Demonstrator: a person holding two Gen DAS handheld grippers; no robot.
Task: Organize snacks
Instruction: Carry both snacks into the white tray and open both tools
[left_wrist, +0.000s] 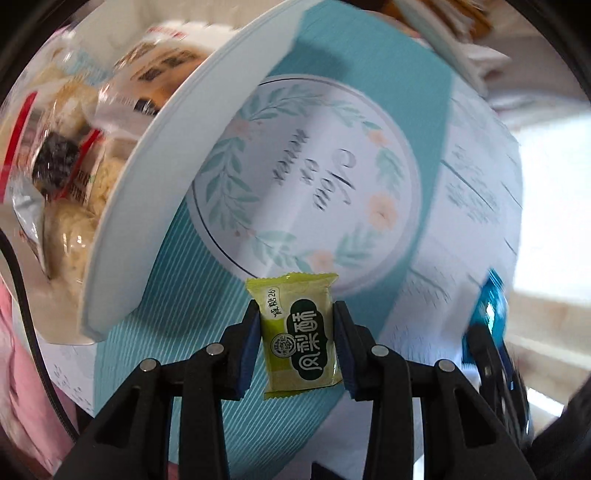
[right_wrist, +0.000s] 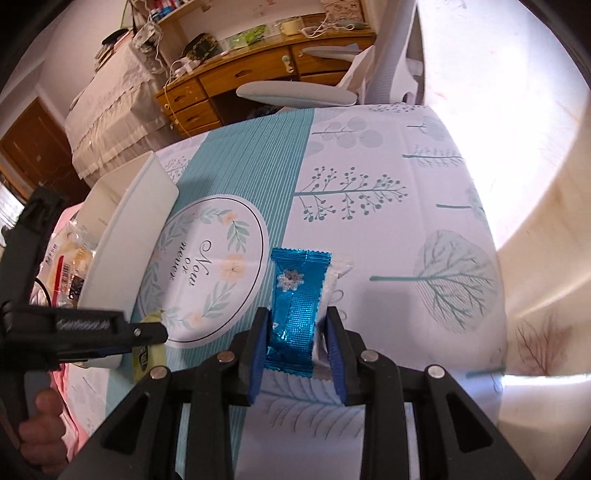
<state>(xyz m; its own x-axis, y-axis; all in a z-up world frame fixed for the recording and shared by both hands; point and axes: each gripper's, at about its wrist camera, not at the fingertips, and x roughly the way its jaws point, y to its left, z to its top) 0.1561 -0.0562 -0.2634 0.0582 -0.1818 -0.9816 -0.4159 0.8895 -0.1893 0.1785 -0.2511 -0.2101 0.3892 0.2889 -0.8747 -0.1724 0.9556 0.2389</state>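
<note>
My left gripper (left_wrist: 297, 332) is shut on a yellow-green pineapple cake packet (left_wrist: 301, 336) and holds it above the patterned tablecloth, just right of a white box (left_wrist: 147, 184). The box holds several wrapped snacks (left_wrist: 70, 147). My right gripper (right_wrist: 297, 350) is shut on a shiny blue snack packet (right_wrist: 295, 302), with a clear wrapper (right_wrist: 334, 280) against its right side. In the right wrist view the left gripper (right_wrist: 147, 334) with its yellow packet (right_wrist: 147, 356) sits at the lower left, beside the white box (right_wrist: 122, 236). The blue packet also shows in the left wrist view (left_wrist: 489, 314).
The table carries a white and teal cloth with a round floral print (right_wrist: 210, 273). Beyond the table's far edge stand a grey-white chair (right_wrist: 299, 92), a wooden desk with drawers (right_wrist: 236, 74) and a cloth-covered piece of furniture (right_wrist: 110, 107). A pink cloth (left_wrist: 18, 350) lies at the left.
</note>
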